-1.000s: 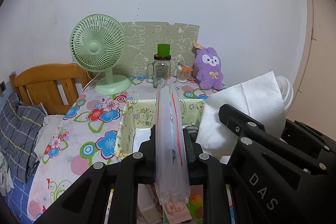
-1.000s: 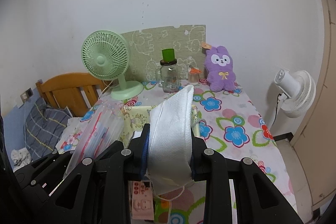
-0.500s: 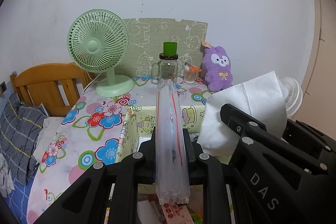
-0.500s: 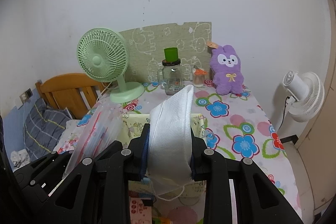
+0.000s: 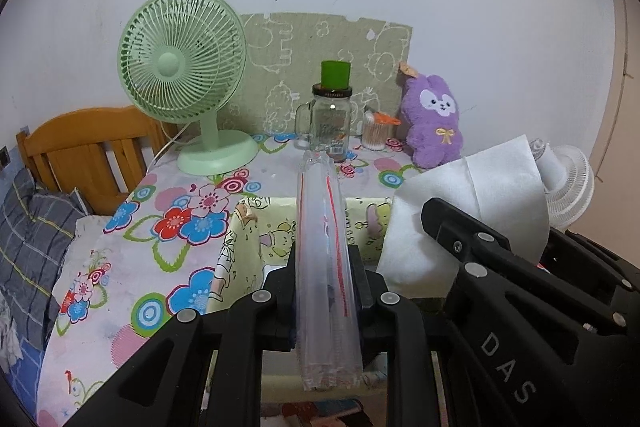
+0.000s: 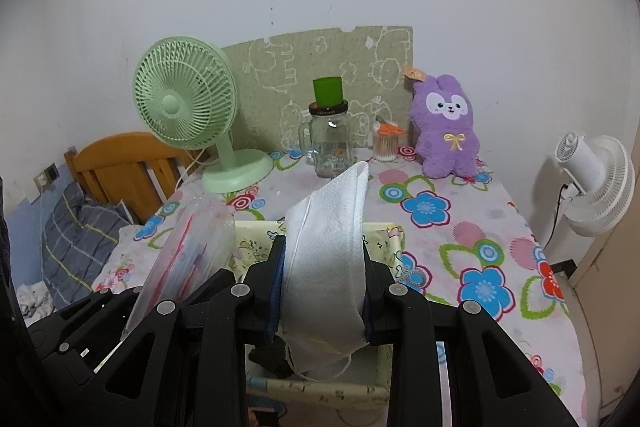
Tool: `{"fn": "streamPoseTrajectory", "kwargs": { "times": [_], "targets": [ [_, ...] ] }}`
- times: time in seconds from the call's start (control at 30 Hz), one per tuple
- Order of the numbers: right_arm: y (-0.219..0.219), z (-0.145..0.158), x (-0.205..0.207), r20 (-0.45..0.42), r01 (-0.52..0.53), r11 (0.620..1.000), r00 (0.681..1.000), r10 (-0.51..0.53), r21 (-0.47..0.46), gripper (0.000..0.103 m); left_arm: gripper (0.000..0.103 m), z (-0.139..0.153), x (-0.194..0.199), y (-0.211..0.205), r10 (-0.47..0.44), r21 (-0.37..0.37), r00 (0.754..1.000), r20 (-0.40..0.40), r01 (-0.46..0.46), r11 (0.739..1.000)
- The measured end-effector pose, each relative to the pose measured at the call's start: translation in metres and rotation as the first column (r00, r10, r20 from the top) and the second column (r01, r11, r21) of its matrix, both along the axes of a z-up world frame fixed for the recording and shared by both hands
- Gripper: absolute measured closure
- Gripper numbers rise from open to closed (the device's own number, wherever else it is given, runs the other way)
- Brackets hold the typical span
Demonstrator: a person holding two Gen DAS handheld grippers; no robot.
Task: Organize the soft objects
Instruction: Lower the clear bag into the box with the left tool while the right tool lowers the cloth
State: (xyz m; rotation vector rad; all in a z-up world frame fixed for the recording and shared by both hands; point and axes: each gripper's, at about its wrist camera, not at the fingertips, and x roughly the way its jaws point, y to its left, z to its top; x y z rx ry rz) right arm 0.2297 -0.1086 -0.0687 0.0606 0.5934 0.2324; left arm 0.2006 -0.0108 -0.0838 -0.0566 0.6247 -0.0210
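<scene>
My left gripper (image 5: 326,267) is shut on a clear zip bag (image 5: 325,267) with a red seal line, held upright above a pale yellow fabric bin (image 5: 248,227). My right gripper (image 6: 325,267) is shut on a white face mask (image 6: 332,247), its ear loop hanging below, above the same bin (image 6: 384,239). The mask also shows at the right of the left wrist view (image 5: 472,211). The bag also shows at the left of the right wrist view (image 6: 188,251). A purple plush rabbit (image 6: 446,133) sits at the back of the table.
A green desk fan (image 5: 184,75), a glass jar with a green cap (image 5: 330,119) and a small jar of cotton swabs (image 5: 376,135) stand at the back. A flowered cloth (image 6: 460,227) covers the table. A wooden headboard (image 5: 80,147) is left, a white fan (image 6: 596,179) right.
Both grippers have moved forward over the bin with their loads still held. The fan, jar and plush look nearer.
</scene>
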Motion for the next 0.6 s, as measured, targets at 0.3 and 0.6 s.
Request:
{"fn": "streamPoseTrajectory", "kwargs": {
  "times": [0.3, 0.6],
  "targets": [
    [0.005, -0.024, 0.022, -0.039, -0.025, 1.0, 0.999, 0.026, 0.015, 0.07, 0.079, -0.023, 0.02, 0.004, 0.017, -0.007, 0.997, -0.072, -0.018, 1.0],
    [0.013, -0.037, 0.032, -0.053, -0.053, 0.999, 0.997, 0.054, 0.009, 0.069, 0.062, -0.035, 0.028, 0.009, 0.039, 0.012, 0.992, -0.117, -0.038, 0.999]
  ]
}}
